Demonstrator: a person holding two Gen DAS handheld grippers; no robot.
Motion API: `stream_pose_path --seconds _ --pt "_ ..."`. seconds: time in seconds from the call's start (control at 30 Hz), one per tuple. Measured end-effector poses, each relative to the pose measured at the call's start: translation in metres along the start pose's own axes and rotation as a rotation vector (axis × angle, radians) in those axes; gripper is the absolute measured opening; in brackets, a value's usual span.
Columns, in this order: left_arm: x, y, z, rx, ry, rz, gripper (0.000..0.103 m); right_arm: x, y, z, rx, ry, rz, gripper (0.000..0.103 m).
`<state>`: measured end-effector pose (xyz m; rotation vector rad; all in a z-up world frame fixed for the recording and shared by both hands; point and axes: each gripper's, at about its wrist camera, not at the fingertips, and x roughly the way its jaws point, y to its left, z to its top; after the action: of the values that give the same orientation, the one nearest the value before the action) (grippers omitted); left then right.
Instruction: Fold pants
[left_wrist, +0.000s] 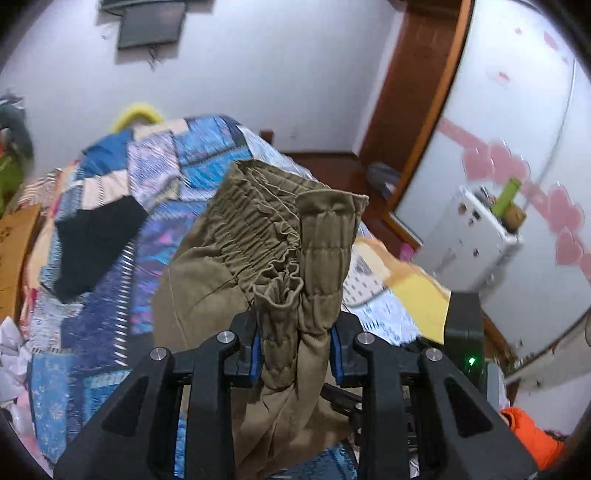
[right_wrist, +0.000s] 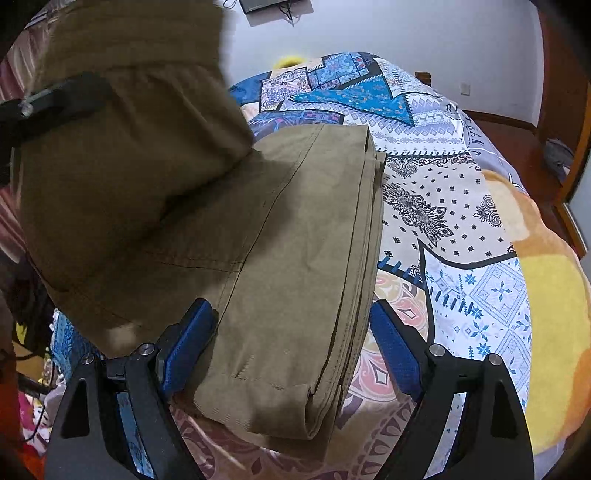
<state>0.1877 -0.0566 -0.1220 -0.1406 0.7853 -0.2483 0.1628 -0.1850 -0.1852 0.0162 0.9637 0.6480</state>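
Khaki cloth: one pants (right_wrist: 280, 236), folded on patchwork quilt (right_wrist: 461, 229), waistband raised.
Left gripper (left_wrist: 295, 350): clamped on waistband (left_wrist: 280, 236).
Right gripper (right_wrist: 291, 350): fingers apart, straddling folded legs.
Writing: none legible.

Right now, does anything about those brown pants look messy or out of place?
Only the waistband: it is bunched and crumpled where the left gripper pinches it, lifted off the bed. The legs lie flat and stacked, edges roughly in line, between the fingers of the open right gripper. Nothing looks torn or spilled.
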Motion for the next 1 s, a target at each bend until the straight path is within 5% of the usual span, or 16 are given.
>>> stream_pose_path --seconds 0.27,0.33,0.4,0.47,0.77,1.0 --pt "0.037 -0.016 -0.009 0.013 0.144 -0.019 0.035 -0.002 0.0 -0.001 0.011 -0.01 0.007 0.086" --pt "0.038 -0.021 -0.015 0.026 0.164 0.0 0.054 -0.003 0.0 -0.001 0.015 -0.011 0.005 0.086" --pt "0.038 -0.023 -0.018 0.026 0.163 0.001 0.085 -0.004 -0.001 -0.002 0.02 -0.012 0.004 0.086" --pt "0.033 -0.022 -0.018 0.014 0.147 -0.006 0.097 -0.005 -0.002 -0.002 0.027 -0.014 0.003 0.086" --pt "0.033 0.037 0.011 -0.09 0.112 0.111 0.098 -0.01 -0.002 -0.006 0.047 -0.013 -0.001 0.086" --pt "0.078 0.093 0.05 -0.038 0.179 0.306 0.101 -0.011 -0.005 -0.004 0.055 -0.016 -0.008 0.086"
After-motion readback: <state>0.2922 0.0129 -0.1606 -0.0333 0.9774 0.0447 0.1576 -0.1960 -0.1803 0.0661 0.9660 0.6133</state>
